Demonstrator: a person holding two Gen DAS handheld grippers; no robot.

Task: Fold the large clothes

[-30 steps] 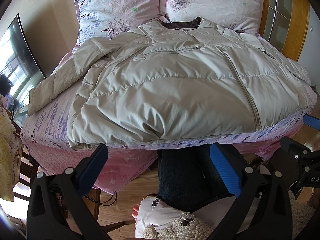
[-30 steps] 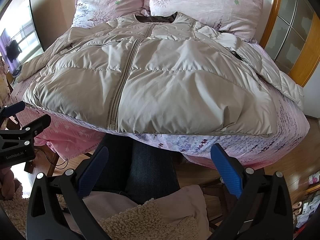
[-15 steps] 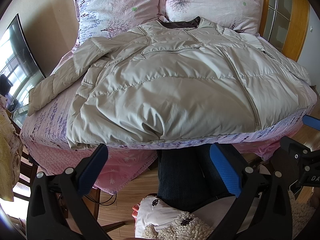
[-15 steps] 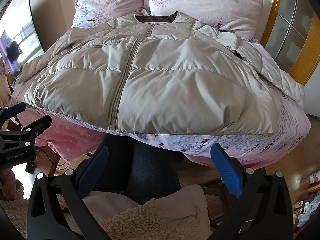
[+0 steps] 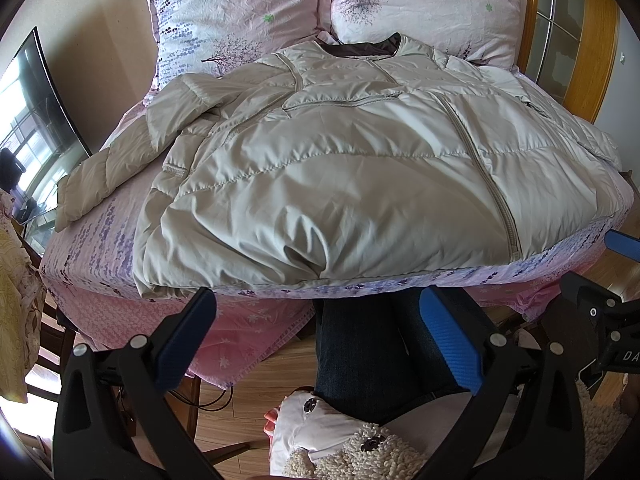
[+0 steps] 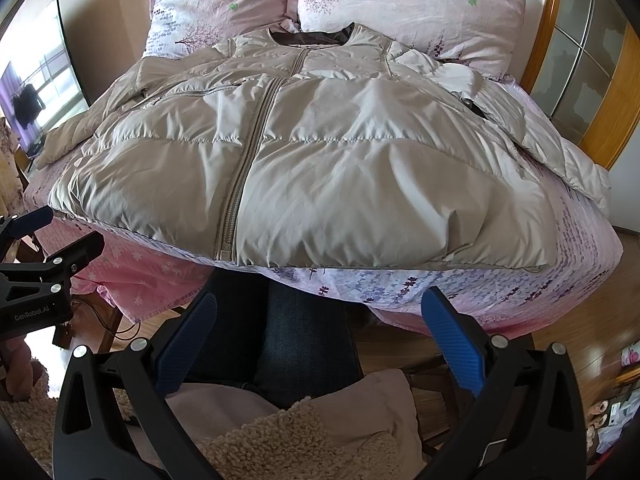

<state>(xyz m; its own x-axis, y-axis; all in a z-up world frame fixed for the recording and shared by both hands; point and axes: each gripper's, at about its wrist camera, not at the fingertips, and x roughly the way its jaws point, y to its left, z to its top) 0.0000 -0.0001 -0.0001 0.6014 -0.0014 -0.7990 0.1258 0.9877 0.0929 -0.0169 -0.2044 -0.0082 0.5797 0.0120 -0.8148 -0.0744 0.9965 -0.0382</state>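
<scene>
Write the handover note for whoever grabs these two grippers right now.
Left gripper: open, empty, held off the bed's near edge.
Right gripper: open, empty, likewise.
Jacket: flat on the bed, front up, zipped, collar toward the pillows; one sleeve spread left, the other sleeve spread right.
Done: laid out only.
Left: every fold, probably sleeves first.

A home bedroom: bed (image 5: pixel 100 248) with floral pillows (image 5: pixel 236 12), television (image 5: pixel 36 120), wooden floor (image 5: pixel 280 364).

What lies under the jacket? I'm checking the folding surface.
The jacket lies on a pink floral bedsheet, its collar against two pillows. Sheet beneath its body is hidden.
</scene>
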